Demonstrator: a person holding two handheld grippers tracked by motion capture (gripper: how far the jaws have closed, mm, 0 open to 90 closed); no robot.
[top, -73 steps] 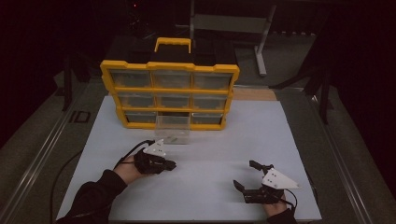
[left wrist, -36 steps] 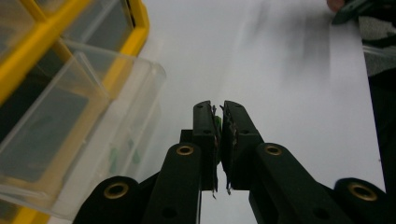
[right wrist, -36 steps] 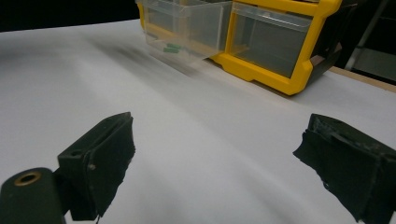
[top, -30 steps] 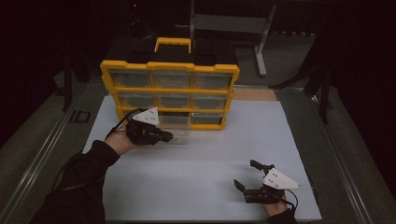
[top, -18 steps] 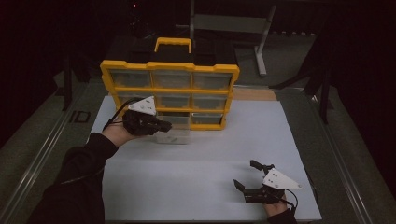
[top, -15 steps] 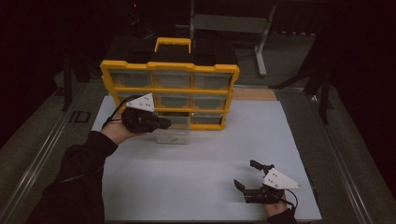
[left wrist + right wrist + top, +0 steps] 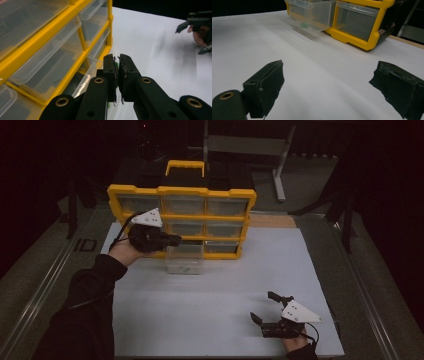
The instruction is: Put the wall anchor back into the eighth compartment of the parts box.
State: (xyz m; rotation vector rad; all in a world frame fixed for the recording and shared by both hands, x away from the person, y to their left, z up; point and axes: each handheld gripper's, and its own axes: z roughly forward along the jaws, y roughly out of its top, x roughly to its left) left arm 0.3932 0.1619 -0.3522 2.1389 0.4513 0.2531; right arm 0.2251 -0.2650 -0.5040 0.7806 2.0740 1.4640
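A yellow organizer (image 7: 182,205) with clear drawers stands upright at the back of the white table. Its bottom middle drawer (image 7: 185,261) is pulled out onto the table, and a small green piece (image 7: 304,25) lies inside it. My left gripper (image 7: 175,240) hovers just above that drawer, in front of the middle row, with its jaws shut (image 7: 118,75). A green sliver shows at the gap between them, and I cannot tell whether it is held or lies in the drawer (image 7: 86,80) below. My right gripper (image 7: 264,316) rests near the front right edge, open and empty (image 7: 334,87).
The white mat (image 7: 225,285) stretches between the organizer and the front edge. A black carry handle framed in yellow (image 7: 185,167) tops the organizer. Metal rails run along the table's left side (image 7: 45,285). A grey stand (image 7: 280,170) is behind the table.
My left gripper has risen and moved away from me, from beside the pulled-out drawer to just above it against the organizer's front. The right gripper has stayed put.
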